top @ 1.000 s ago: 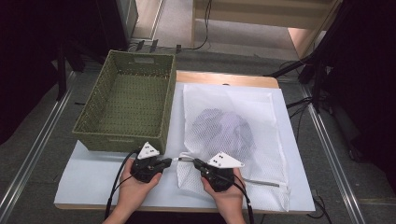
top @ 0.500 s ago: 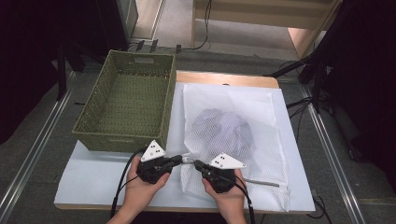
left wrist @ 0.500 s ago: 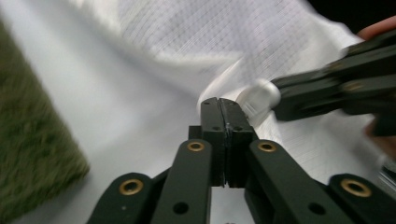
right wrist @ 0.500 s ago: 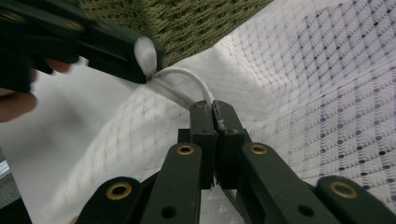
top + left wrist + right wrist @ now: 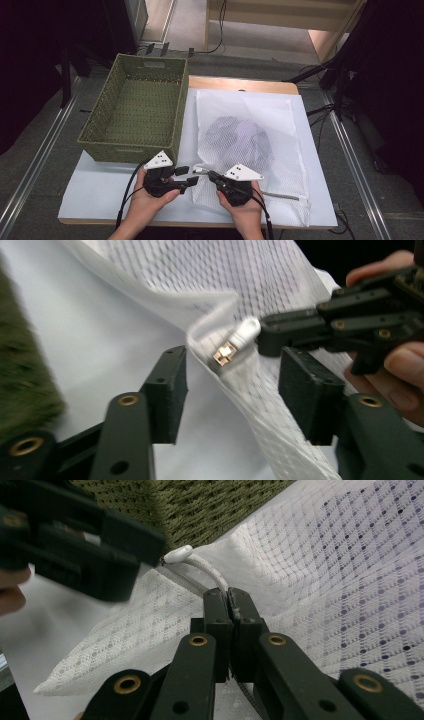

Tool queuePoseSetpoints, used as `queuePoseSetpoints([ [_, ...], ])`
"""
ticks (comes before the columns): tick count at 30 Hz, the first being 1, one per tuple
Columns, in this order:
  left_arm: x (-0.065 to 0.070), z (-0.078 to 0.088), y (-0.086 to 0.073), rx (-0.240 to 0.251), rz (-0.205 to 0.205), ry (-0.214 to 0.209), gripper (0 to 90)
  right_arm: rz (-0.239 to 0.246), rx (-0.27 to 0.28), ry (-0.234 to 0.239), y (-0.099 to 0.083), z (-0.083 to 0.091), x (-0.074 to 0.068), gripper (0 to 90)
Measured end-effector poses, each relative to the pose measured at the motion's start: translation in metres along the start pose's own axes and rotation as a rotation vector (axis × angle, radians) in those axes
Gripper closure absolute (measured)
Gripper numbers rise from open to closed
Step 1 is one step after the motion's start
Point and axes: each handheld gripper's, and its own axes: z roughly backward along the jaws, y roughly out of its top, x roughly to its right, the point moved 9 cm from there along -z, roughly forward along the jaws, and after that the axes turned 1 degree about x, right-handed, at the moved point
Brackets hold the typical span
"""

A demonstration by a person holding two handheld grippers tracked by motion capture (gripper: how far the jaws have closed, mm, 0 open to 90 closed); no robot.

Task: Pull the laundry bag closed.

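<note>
- The left gripper [image 5: 230,390] has its jaws spread; they have just been opening, and the zipper pull [image 5: 235,342] of the white mesh laundry bag [image 5: 260,280] lies between them with neither pad touching it.
- Only the left gripper view shows the small brass-coloured slider at the pull's base, with the right gripper [image 5: 270,335] pressed together just beyond it.
- The right gripper view shows the right gripper [image 5: 230,600] pinching the bag's zipper edge, its pads closed on the mesh seam, and the white pull [image 5: 177,554] lying free just past the tips, beside the blurred left gripper [image 5: 125,550].
- No brand, label or writing can be read anywhere.
- From the high view, both grippers sit at the near edge of the table [image 5: 100,195], the left gripper [image 5: 187,177] and right gripper [image 5: 207,174] tip to tip at the bag's near left corner.
- The mesh laundry bag [image 5: 280,120] lies flat on the white cover, a dark garment [image 5: 240,140] showing through its middle.
- Farther left stands the green woven basket [image 5: 100,135], empty.
- Compared with a second ago, the left gripper was clamped at the zipper corner; now it stands apart, while the right gripper, bag and basket lie as before.
</note>
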Motion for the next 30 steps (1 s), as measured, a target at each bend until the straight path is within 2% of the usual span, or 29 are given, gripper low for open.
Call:
queuePoseSetpoints([
  [3,-0.0033,-0.0066,-0.0062,-0.033,0.027,-0.007,40.0,0.0,0.009,0.0,0.0013,0.0008,-0.0017,89.7],
  [4,-0.0043,-0.0081,-0.0066,-0.031,0.033,-0.009,40.8,0.001,0.01,0.001,0.0014,0.0009,-0.0021,89.6],
  [8,-0.0042,-0.0102,-0.0063,-0.026,0.047,-0.036,48.0,0.006,0.012,0.003,0.0024,0.0012,-0.0034,89.6],
  [11,-0.004,-0.0108,-0.007,-0.029,0.046,-0.047,60.1,0.008,0.012,0.006,0.0027,0.0007,-0.0045,89.6],
  [13,-0.0044,-0.0113,-0.0072,-0.028,0.043,-0.042,64.4,0.007,0.01,0.006,0.002,-0.0001,-0.0041,89.6],
  [15,-0.005,-0.0101,-0.0059,-0.017,0.041,-0.038,67.0,0.007,0.007,0.006,0.001,-0.0008,-0.0035,89.5],
  [18,-0.0041,-0.0078,-0.0035,-0.002,0.054,-0.053,66.0,0.004,0.0,0.005,-0.0006,-0.0014,-0.003,89.5],
  [20,-0.004,-0.0059,-0.0021,0.006,0.054,-0.055,66.8,0.003,-0.005,0.005,-0.0016,-0.0015,-0.0024,89.4],
  [23,-0.0026,-0.0035,-0.0002,0.028,0.039,-0.058,77.4,0.003,-0.01,0.006,-0.0024,-0.0014,-0.0027,89.2],
  [25,-0.0022,-0.0029,0.0004,0.032,0.04,-0.06,79.3,0.003,-0.014,0.0,-0.0026,-0.0015,-0.0021,89.1],
  [26,-0.0019,-0.0024,0.0004,0.033,0.036,-0.062,83.2,0.002,-0.015,0.002,-0.0027,-0.0017,-0.0021,88.9],
  [30,-0.004,-0.0021,-0.0006,0.035,-0.003,-0.027,88.2,0.002,-0.036,0.014,-0.0039,-0.002,-0.0019,83.7],
])
